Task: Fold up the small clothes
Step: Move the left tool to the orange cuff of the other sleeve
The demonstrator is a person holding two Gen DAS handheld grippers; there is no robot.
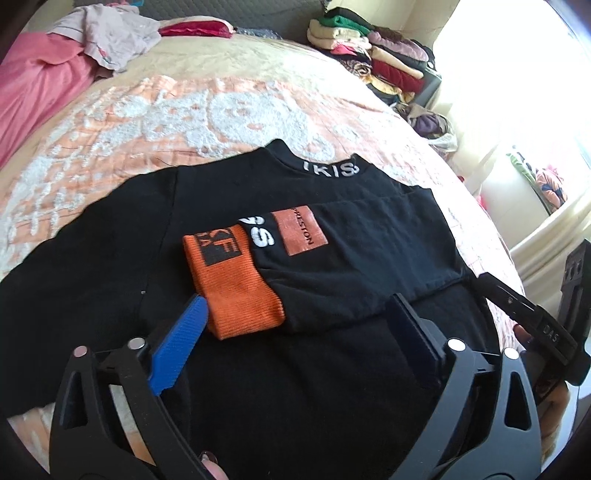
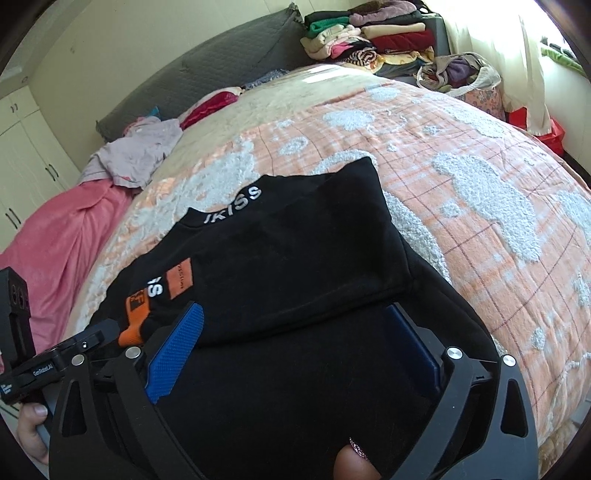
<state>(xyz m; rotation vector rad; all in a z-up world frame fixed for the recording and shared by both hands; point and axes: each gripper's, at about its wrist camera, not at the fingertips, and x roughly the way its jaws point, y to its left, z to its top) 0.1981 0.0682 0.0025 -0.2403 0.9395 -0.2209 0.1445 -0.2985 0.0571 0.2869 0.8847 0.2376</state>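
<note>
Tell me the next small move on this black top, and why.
Probably fold the other sleeve in. One sleeve, with its orange cuff, already lies across the black top, while the opposite sleeve is spread out on the bed cover. Both the left gripper and the right gripper are open and empty.

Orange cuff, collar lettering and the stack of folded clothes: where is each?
orange cuff (image 1: 236, 284), left wrist view, middle of the ribbing.
collar lettering (image 2: 233, 205), right wrist view, middle letters.
stack of folded clothes (image 2: 373, 35), right wrist view, middle of pile.
</note>
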